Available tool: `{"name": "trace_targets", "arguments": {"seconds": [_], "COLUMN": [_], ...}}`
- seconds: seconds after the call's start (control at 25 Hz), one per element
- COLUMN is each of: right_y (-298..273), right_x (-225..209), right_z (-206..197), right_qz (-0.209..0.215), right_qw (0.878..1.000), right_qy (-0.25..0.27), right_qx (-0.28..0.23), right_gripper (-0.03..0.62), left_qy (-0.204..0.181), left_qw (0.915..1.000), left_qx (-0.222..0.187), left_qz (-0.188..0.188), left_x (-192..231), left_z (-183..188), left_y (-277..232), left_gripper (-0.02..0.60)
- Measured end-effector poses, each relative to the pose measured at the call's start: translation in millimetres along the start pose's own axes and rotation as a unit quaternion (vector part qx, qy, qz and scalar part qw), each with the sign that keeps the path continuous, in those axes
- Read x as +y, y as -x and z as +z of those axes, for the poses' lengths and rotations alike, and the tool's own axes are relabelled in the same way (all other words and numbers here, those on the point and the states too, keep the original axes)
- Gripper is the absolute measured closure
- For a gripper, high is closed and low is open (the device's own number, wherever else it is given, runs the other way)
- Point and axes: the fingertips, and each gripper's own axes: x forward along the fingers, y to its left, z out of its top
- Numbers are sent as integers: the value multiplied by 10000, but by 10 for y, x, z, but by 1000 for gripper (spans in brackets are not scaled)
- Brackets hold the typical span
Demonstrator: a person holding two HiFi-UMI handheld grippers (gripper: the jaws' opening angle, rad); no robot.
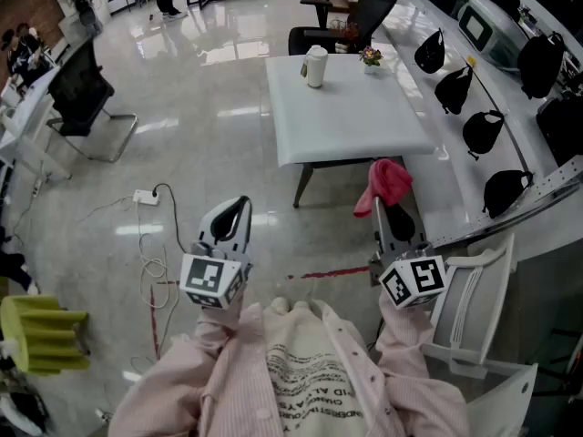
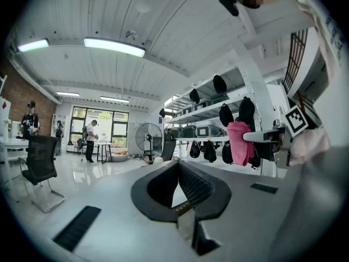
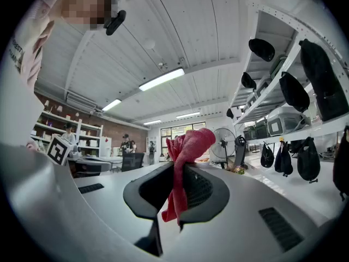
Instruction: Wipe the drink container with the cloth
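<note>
A white drink container [image 1: 315,66] with a lid stands upright at the far end of the white table [image 1: 351,121]. Well short of the table, my right gripper [image 1: 386,209] is shut on a pink-red cloth [image 1: 385,184], which bunches above its jaws and hangs below them; the cloth [image 3: 184,162] fills the middle of the right gripper view. My left gripper [image 1: 234,211] is held level at the left, shut, with nothing between its jaws. From the left gripper view the cloth [image 2: 239,142] shows at the right.
A small flower pot [image 1: 370,58] stands near the container. Black office chairs [image 1: 346,21] stand behind the table and at the left [image 1: 84,94]. Shelving with black helmets [image 1: 483,130] runs along the right. A power strip with cables [image 1: 146,198] lies on the glossy floor.
</note>
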Motion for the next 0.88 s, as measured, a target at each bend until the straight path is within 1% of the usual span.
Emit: {"name": "trace_targets", "arguments": {"seconds": [0.2,0.4,0.8,0.84,0.88], "right_y": [-8,-11,32,31,29], "right_x": [-57,-153,-339,-358,-370], "right_z": [15,20,-17,-26,-35], "right_qz": [-37,-58,35,52,71], "right_qw": [10000,9999,9999,9999,9999], "right_qy": [-33,-114,-48,-63,-81], "right_qx": [-6,-50,-118,-130,-134], "right_gripper": [559,559,559,559,559], "left_qy": [-18,-37,-10,3,29], "left_qw": [10000,10000,9999,9998,9998], "left_qx": [39,57,-18,-23,-32], "left_qz": [44,-50,-160,-179,-216], "left_x": [-2,-97,-330,-350,-371], "left_z": [13,9,3,3,2], "left_y": [-38,-114,-316,-334,-351], "left_gripper": [578,578,575,567,521]}}
